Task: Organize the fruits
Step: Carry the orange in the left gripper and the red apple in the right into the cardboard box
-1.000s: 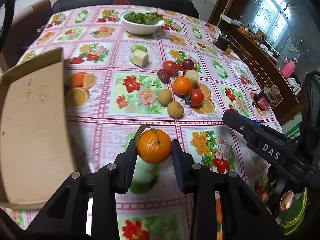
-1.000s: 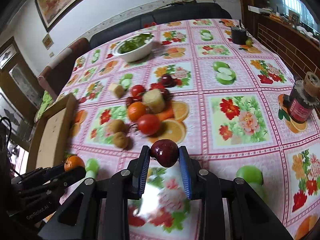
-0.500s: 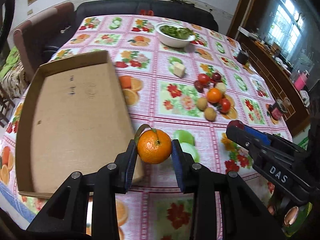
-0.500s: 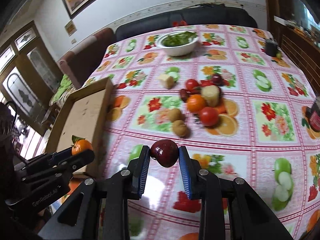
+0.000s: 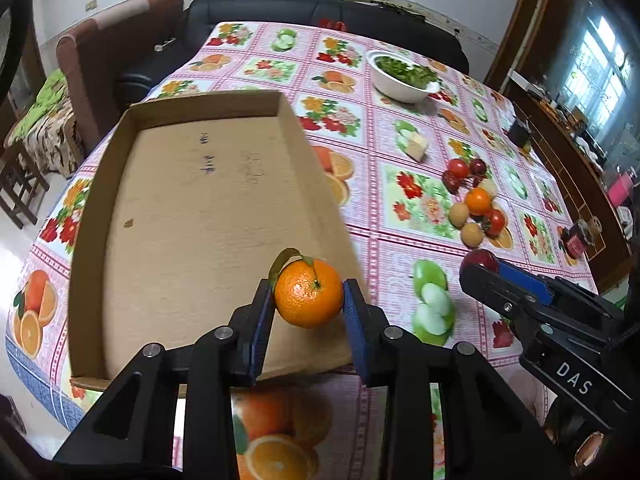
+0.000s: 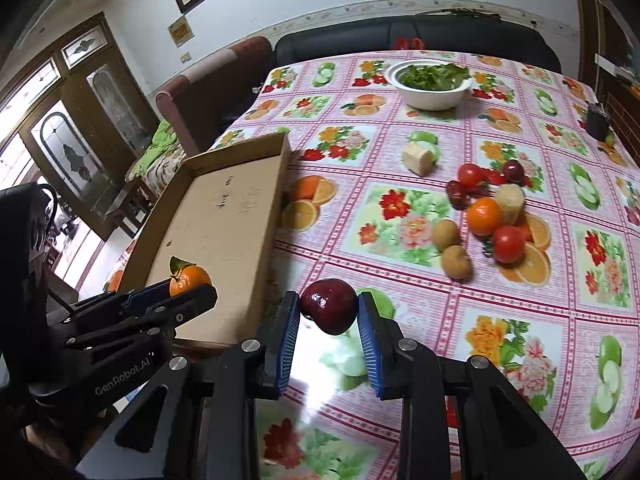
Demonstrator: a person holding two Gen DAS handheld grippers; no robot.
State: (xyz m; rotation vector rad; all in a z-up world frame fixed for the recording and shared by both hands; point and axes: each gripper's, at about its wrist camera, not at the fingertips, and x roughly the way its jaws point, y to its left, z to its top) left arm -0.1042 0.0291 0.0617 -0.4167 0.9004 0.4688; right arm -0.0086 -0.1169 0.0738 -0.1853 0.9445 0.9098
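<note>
The mandarin [image 5: 309, 298], with a stalk and a curled leaf, is pinched between the blue pads of the left gripper [image 5: 308, 304], whose jaws are closed on its sides, and it hangs over the near right corner of the shallow cardboard box [image 5: 192, 220]. The dark red plum [image 6: 329, 311] sits gripped the same way in the right gripper [image 6: 329, 320], jaws narrowly set against it, above the flowered tablecloth [image 6: 400, 360] just right of the box's side wall. The box is bare inside apart from some pen marks. Farther out on the surface lies the loose heap of produce: a second mandarin [image 6: 484, 216], two tomatoes [image 6: 508, 244], two brown kiwis [image 6: 446, 234], dark plums [image 6: 513, 171] and a pale cut chunk [image 6: 510, 198], all close together. Another pale chunk [image 6: 418, 158] lies apart, towards a white bowl of greens [image 6: 432, 84] at the far end. A small dark jar [image 5: 574, 240] stands near the right edge.
</note>
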